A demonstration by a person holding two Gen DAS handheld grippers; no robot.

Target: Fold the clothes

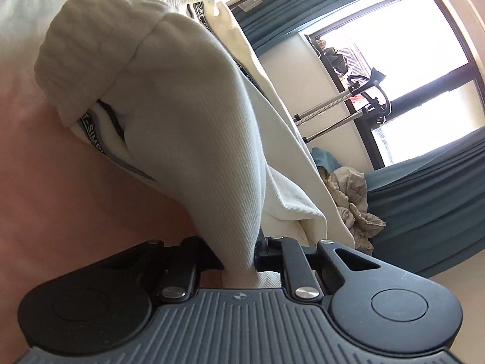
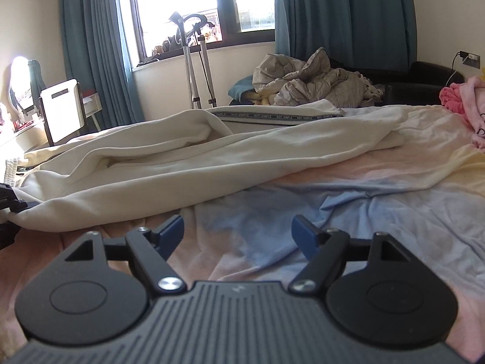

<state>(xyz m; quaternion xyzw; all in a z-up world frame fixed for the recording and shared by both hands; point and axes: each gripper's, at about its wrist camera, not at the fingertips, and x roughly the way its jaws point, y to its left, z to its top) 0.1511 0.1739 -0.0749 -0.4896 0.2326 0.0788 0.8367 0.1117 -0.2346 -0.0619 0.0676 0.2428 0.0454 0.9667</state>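
Bed (image 2: 379,182) with a rumpled sheet, pink fading to pale blue and yellow, fills the foreground. Behind it: window (image 2: 178,12) blown out by daylight, teal curtains (image 2: 342,15) on both sides, a metal stand (image 2: 197,69) under the sill, a heap of grey bedding (image 2: 306,82) at the far edge. White chair (image 2: 62,109) and a lit mirror (image 2: 19,79) at left. Pink cloth (image 2: 466,103) at far right, partly cut off by the frame.

Cream sweatpants (image 2: 169,163) lie lengthwise across the bed, a lettered band visible along the far leg; print too small to read fully.

Left tongs (image 1: 241,257) clenched on a fold of the sweatpants; the cloth rises from them, ribbed cuff (image 1: 91,45) hanging over at top. Fingertips mostly buried under fabric.

Right tongs (image 2: 238,233) released, blue pads (image 2: 172,233) wide apart, low over bare sheet just beside the near edge of the sweatpants, not touching them. The left tongs show only as a dark sliver at the left frame edge of the right view.
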